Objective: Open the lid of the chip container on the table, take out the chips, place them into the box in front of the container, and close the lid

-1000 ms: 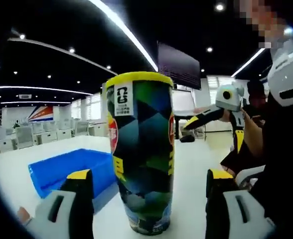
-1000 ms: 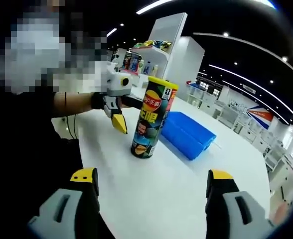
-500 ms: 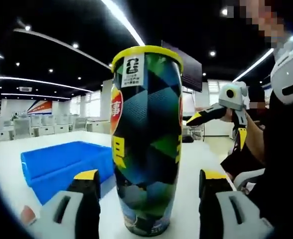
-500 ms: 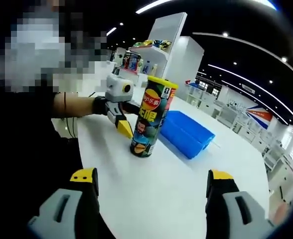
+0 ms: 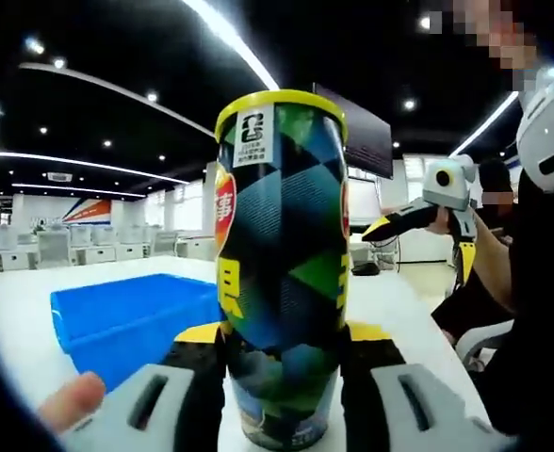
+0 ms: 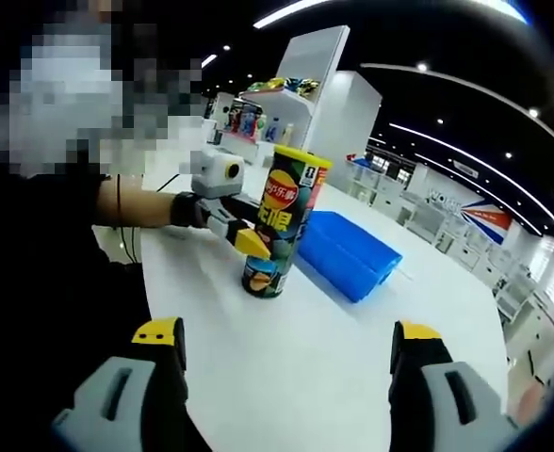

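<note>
In the left gripper view the left gripper (image 5: 282, 344) sits at the bottom centre of the frame, its yellow-tipped fingers (image 5: 199, 332) closed against the lower sides of the chip container (image 5: 282, 254), which stands upright on the white surface (image 5: 23, 320) and fills the middle of the frame. The yellow lid (image 5: 279, 100) is on, at the upper centre. I judge the container to be light and thin-walled, a stiff tube that would dent under a hard squeeze and tip easily because it is tall and narrow (its glossy wrap also looks slippery). A low hold steadies the base well; the lid rim is the place to take from above.

In the right gripper view the right gripper (image 6: 288, 353) is at the bottom of the frame, its fingers wide apart and holding nothing, with bare surface between it and the container (image 6: 278, 226) at centre left. The left gripper (image 6: 244, 234) reaches in from the left onto the container's lower half.

Beyond, the blue box (image 6: 348, 254) lies just behind the container, right of centre, near but not clearly touching it. The surface edge curves away at the right, so there is open room on the near side for the right gripper's approach. Farther off stand shelves (image 6: 268, 108) at the upper centre.
</note>
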